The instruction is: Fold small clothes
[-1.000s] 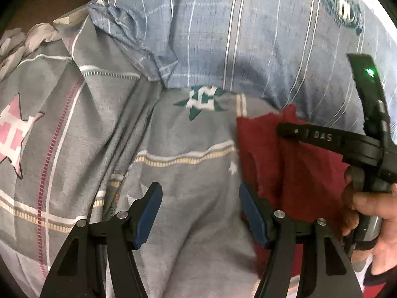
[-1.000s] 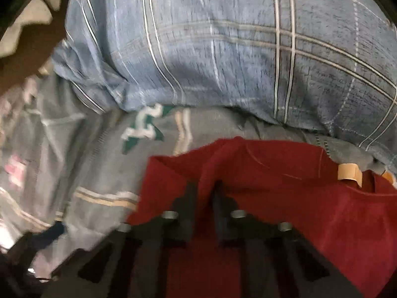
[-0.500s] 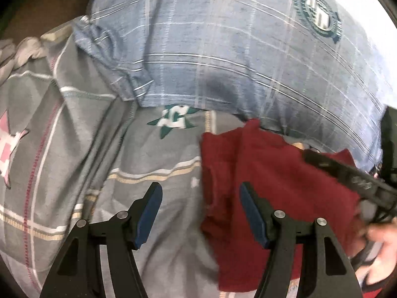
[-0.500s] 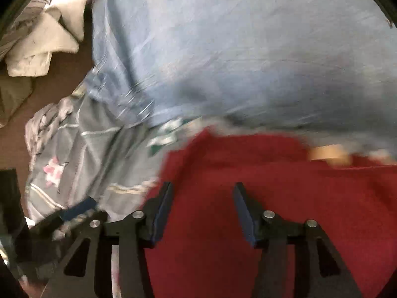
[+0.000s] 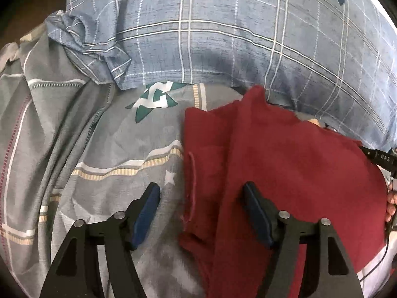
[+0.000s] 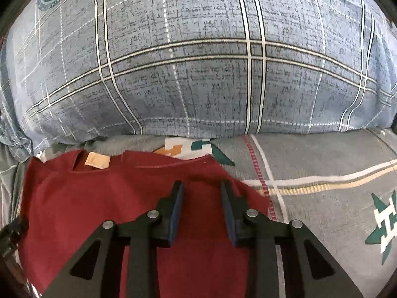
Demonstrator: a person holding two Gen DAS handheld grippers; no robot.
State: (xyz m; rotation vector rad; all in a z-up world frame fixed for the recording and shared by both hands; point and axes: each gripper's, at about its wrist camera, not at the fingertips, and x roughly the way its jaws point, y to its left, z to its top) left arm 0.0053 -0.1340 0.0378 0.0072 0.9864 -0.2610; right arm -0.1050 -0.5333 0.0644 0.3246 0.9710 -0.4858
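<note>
A dark red small shirt (image 5: 285, 164) lies on a grey patterned bedsheet (image 5: 104, 149), partly folded, its left flap lying over the body. My left gripper (image 5: 201, 193) is open and empty, hovering over the shirt's left edge. In the right wrist view the same shirt (image 6: 119, 198) shows its collar with a tan label (image 6: 97, 161) toward the pillow. My right gripper (image 6: 202, 188) is open and empty above the shirt's right side.
A large blue plaid pillow (image 5: 235, 37) lies just behind the shirt; it fills the top of the right wrist view (image 6: 198, 62). The grey sheet (image 6: 322, 186) stretches to the right. The other gripper's body (image 5: 382, 159) shows at the right edge.
My right gripper opened and let go of the red shirt, then swung right. The shirt now lies spread on the sheet. My left gripper shifted right, over the shirt's left edge.
</note>
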